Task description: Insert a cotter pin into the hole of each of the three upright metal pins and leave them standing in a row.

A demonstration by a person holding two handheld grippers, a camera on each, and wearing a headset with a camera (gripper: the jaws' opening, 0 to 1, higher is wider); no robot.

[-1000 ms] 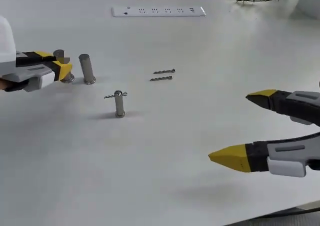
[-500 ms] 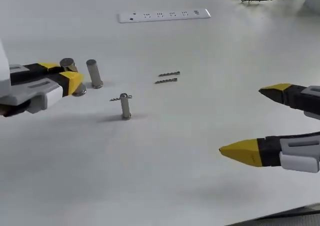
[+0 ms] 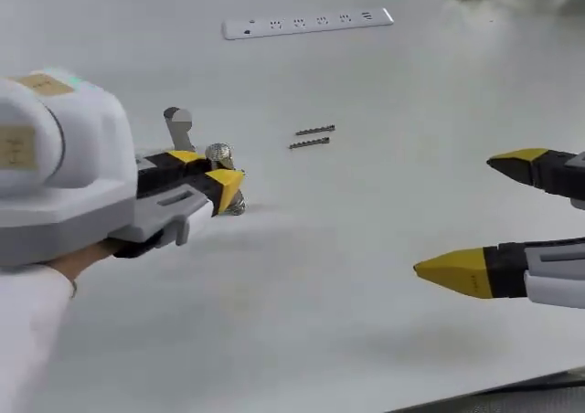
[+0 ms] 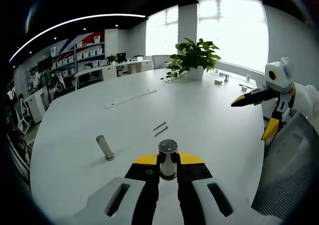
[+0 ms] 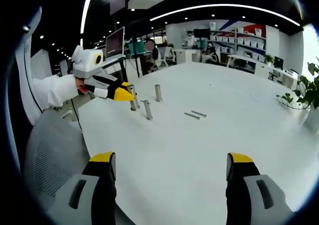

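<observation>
On the left of the white table (image 3: pixel 320 322), the left gripper (image 3: pixel 222 183) clamps an upright metal pin (image 4: pixel 168 155), near a second bare pin (image 3: pixel 179 127). Farther right, two loose cotter pins (image 3: pixel 312 137) lie together. The right gripper (image 3: pixel 457 217) hovers with its jaws spread wide, holding nothing.

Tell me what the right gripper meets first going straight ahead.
Free over bare table to begin with; then probably the cottered pin, beside the left gripper and its held pin. Depth is unclear.
</observation>
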